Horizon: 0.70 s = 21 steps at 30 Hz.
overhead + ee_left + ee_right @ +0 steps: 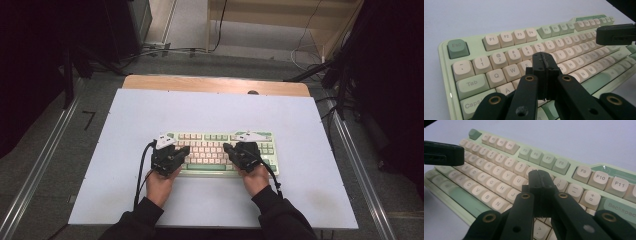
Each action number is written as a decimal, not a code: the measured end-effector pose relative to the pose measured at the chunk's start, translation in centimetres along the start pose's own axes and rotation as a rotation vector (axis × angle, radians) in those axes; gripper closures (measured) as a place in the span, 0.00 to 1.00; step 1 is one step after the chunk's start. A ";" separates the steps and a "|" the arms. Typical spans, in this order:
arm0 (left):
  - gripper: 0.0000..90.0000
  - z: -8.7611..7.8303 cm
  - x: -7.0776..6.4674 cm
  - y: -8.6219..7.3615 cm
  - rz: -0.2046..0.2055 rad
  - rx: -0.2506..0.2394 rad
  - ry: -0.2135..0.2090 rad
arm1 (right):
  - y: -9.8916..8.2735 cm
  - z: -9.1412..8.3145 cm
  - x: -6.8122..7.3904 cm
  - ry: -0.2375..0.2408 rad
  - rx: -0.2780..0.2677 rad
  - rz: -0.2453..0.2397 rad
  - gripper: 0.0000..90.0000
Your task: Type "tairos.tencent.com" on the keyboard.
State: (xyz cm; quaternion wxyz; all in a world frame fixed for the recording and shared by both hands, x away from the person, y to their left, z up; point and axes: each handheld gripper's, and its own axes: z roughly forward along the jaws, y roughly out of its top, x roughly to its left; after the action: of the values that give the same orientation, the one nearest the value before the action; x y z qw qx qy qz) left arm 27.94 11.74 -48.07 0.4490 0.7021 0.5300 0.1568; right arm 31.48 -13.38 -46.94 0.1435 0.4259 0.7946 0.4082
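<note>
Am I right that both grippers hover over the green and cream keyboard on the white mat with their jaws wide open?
Not quite: the jaws are shut, not open. The left gripper view shows the left gripper with its pads pressed together and nothing between them, and the right gripper view shows the same for the right gripper. The rest holds: both are over the keyboard on the white mat.

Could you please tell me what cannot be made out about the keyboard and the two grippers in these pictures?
- Left gripper view: the shut black left gripper hides keys of the pale green keyboard with cream keycaps near E and R.
- Right gripper view: the shut black right gripper covers keys beside U.
- High view: key legends too small.
</note>
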 end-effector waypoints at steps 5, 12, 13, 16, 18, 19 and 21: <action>1.00 0.0 0.1 0.0 -0.004 -0.001 0.004 | -0.1 -0.4 0.4 0.015 -0.003 -0.011 0.97; 1.00 0.0 0.1 0.0 -0.006 -0.001 0.006 | -0.2 -0.6 0.8 0.028 -0.004 -0.025 0.97; 1.00 0.0 0.1 0.0 -0.005 -0.002 0.007 | -0.3 -0.6 0.8 0.030 -0.003 -0.026 0.97; 1.00 -0.1 0.1 0.0 -0.005 -0.002 0.007 | -0.3 -0.6 1.0 0.036 0.000 -0.033 0.97; 1.00 0.0 0.2 0.0 -0.005 -0.002 0.007 | -0.4 -0.6 1.1 0.036 0.001 -0.034 0.97; 1.00 0.0 0.2 0.0 -0.004 -0.002 0.008 | -0.4 -0.6 1.1 0.036 0.002 -0.035 0.97; 1.00 -0.1 0.1 0.0 -0.005 -0.002 0.008 | -0.5 -0.5 1.2 0.038 0.004 -0.037 0.97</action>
State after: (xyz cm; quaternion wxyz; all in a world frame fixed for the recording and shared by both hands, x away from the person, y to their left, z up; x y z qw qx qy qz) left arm 27.97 11.90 -48.04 0.4481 0.6998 0.5331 0.1590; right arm 30.20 -12.88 -46.84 0.1350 0.4034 0.8058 0.4119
